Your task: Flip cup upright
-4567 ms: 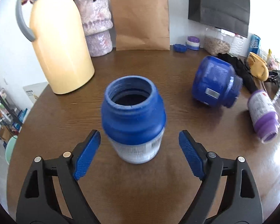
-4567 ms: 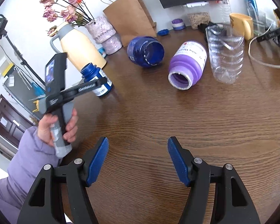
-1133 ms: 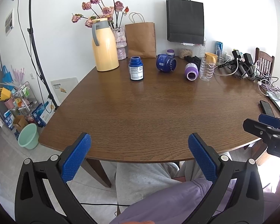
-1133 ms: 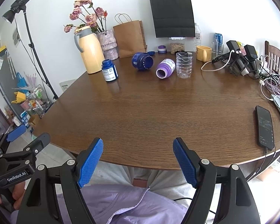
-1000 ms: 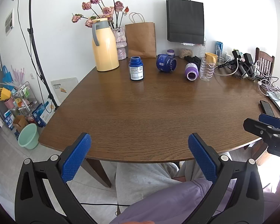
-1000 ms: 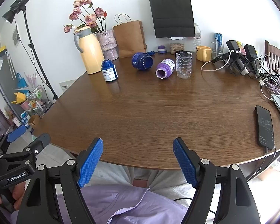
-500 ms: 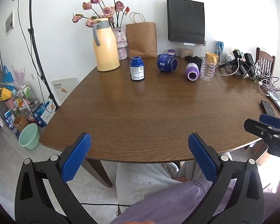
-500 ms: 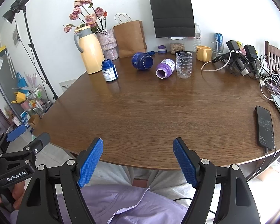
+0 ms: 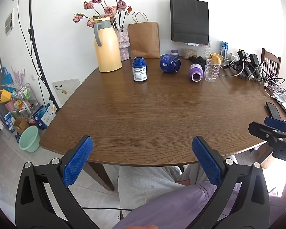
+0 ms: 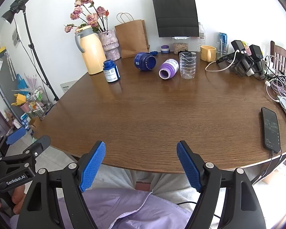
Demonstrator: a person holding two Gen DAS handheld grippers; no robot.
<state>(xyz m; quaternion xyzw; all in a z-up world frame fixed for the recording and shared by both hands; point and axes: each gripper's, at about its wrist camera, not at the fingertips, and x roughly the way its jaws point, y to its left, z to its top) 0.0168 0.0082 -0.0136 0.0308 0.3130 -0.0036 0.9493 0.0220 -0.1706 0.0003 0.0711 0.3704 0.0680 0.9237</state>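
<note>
We hold both claws off the counter's (image 9: pixel 143 114) near edge, over our lap: left claw (image 9: pixel 143 162) spread wide w/ nothing in it, right claw (image 10: pixel 141 166) likewise. Wide bare wood ahead. Dark-blue bottle (image 9: pixel 139 69) stands upright at far left-centre, mouth up, white label; blue jar (image 9: pixel 170 64) and purple jar (image 9: pixel 196 72) lie on their sides.

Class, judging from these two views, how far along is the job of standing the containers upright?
Done: small blue bottle and clear cup stand upright. In hand: nothing; left tool and right tool are open, off the table. Left: blue jar and purple bottle lie sideways.
</note>
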